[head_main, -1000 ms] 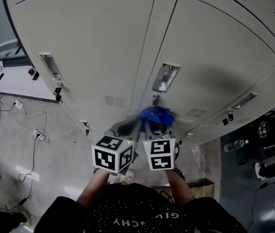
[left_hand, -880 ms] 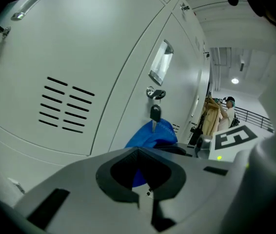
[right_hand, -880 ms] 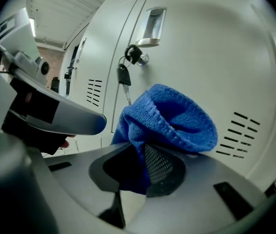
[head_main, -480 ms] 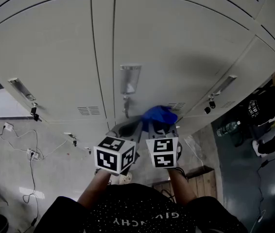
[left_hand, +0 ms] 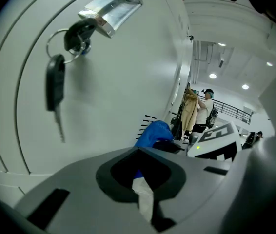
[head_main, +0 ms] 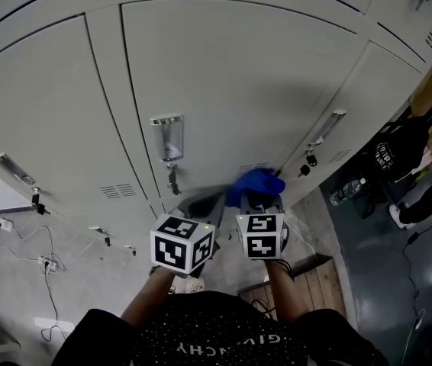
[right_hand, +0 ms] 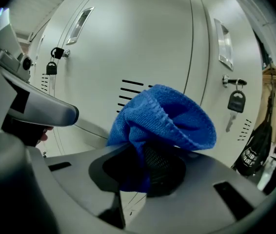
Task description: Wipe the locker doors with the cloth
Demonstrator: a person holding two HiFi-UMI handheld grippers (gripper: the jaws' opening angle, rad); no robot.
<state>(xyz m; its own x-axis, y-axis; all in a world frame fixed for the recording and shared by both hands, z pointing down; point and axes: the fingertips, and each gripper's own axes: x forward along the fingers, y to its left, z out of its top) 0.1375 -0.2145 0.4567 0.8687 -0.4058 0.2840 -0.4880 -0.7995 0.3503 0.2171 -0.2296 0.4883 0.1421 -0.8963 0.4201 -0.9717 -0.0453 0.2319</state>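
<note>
Grey locker doors (head_main: pixel 224 82) fill the head view. A metal handle (head_main: pixel 166 134) with a hanging key (head_main: pixel 172 180) sits just up-left of my grippers. My right gripper (head_main: pixel 258 198) is shut on a bunched blue cloth (head_main: pixel 256 184), held close to the door near a vent. In the right gripper view the cloth (right_hand: pixel 162 116) bulges out of the right gripper (right_hand: pixel 145 165) in front of the door vents (right_hand: pixel 130 94). My left gripper (head_main: pixel 201 206) sits beside it, shut and holding nothing. The left gripper (left_hand: pixel 140 168) faces the key (left_hand: pixel 56 87).
A padlock (right_hand: pixel 236 101) hangs on the door to the right, another padlock (right_hand: pixel 51 68) to the left. At right on the floor are a black bag (head_main: pixel 390 155) and a bottle (head_main: pixel 346 191). Cables (head_main: pixel 17 258) lie at left. A wooden board (head_main: pixel 307 273) lies below.
Both grippers and the cloth have shifted right along the lockers; the handle and key now lie to their left. The right gripper's hold on the cloth is unchanged.
</note>
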